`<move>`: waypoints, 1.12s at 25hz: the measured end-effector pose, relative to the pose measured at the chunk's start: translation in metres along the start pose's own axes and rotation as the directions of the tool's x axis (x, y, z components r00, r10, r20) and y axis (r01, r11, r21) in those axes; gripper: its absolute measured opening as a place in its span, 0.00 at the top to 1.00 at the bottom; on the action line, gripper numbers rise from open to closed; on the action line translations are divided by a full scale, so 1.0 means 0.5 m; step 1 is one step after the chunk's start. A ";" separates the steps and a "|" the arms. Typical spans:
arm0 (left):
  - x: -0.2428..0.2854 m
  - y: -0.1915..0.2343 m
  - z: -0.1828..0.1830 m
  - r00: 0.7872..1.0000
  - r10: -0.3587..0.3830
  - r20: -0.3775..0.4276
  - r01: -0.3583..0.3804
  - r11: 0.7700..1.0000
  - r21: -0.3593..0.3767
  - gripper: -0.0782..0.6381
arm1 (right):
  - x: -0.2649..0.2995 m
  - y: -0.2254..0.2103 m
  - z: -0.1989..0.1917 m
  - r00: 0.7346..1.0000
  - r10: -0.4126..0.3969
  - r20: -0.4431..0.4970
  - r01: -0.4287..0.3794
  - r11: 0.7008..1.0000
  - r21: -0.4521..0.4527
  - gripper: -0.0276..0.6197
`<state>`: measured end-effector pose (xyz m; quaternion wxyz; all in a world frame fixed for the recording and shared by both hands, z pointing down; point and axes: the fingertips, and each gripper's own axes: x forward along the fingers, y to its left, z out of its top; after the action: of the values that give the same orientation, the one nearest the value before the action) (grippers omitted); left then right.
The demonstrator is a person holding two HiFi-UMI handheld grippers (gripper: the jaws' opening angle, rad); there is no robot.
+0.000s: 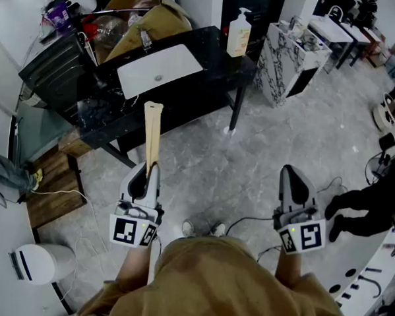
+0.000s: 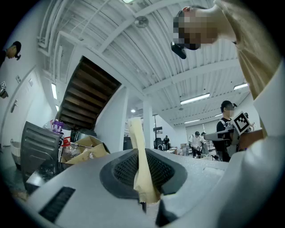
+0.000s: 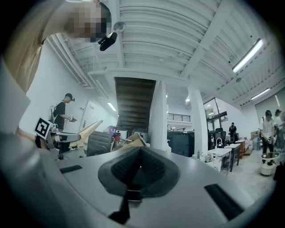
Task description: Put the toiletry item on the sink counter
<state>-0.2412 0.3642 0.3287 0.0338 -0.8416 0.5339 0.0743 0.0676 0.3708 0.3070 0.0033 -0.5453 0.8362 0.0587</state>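
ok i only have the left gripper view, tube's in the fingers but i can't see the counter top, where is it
Observer: Straight ahead of the left gripper; the tube points at the black counter.
Operator: anything on it
Observer: A pump bottle stands at its far right corner.
Operator: right gripper holding anything
Observer: No, the right gripper has its fingers shut on nothing.

Left gripper point(image 2: 141, 156) — fingers point(image 2: 119, 171) pinching an upright pale tube point(image 2: 137, 133)
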 end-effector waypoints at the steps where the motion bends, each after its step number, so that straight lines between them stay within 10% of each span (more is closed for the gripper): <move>1: 0.000 -0.003 0.001 1.000 0.001 -0.001 -0.001 1.000 0.002 0.84 | -0.003 -0.005 0.001 1.000 -0.002 0.003 0.002 1.000 0.000 0.95; 28: 0.079 -0.124 -0.028 0.999 0.044 -0.023 -0.044 0.999 0.031 0.84 | -0.008 -0.138 -0.058 0.992 0.123 0.027 -0.125 0.984 0.129 0.95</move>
<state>-0.1675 0.3532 0.3345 0.0387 -0.8298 0.5537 0.0570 0.1340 0.3441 0.3297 0.0432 -0.4903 0.8704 0.0090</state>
